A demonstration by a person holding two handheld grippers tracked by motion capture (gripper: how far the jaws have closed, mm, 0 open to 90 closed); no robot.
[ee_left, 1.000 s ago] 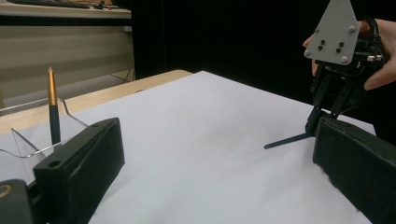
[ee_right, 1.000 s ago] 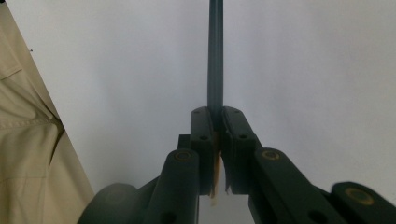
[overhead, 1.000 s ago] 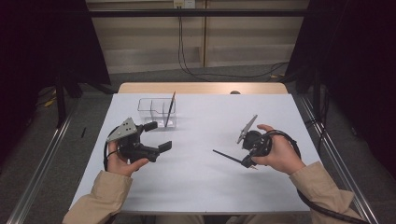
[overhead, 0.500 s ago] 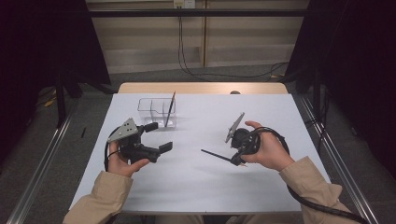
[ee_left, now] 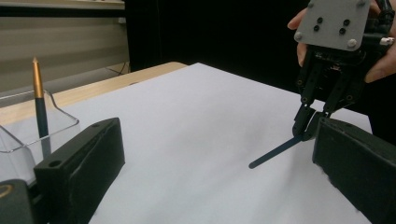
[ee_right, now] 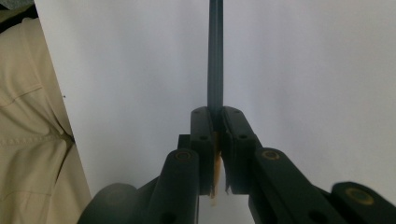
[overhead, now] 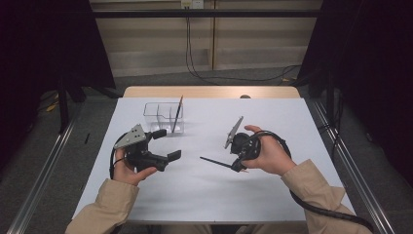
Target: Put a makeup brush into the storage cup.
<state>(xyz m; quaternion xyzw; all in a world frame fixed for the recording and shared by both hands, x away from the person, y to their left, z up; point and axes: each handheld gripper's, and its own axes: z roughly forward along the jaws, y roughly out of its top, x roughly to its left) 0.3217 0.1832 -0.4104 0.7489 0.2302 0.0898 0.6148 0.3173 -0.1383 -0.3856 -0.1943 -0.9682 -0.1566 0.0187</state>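
In the high view, the desk [overhead: 214, 195] carried a white sheet over most of its top, and the person's forearms in tan sleeves came in from the bottom edge.

The left hand [overhead: 127, 168], at lower left of centre, gripped the left gripper [overhead: 164, 145] from beneath with the palm turned up, the grey three-cornered plate tilted toward the upper left. Its jaws stood spread wide and empty, pointing toward the right of the frame. In the left gripper view the two black jaws sat well apart at the bottom corners with bare white sheet between them.

The right hand [overhead: 270, 156], right of centre, wrapped around the right gripper [overhead: 235, 165], thumb uppermost, with the cable looping back along the sleeve. The jaws were pressed together on a dark pen [overhead: 216, 162], pinching it at one end; the shaft ran out to the left of the frame, tip low over the sheet. In the right gripper view the pen [ee_right: 215, 56] ran straight up from the closed jaws.

A clear holder [overhead: 155, 116] stood in the upper left of the sheet, just beyond the left gripper, with a second pen [overhead: 177, 113], gold-tipped, leaning upright inside it.
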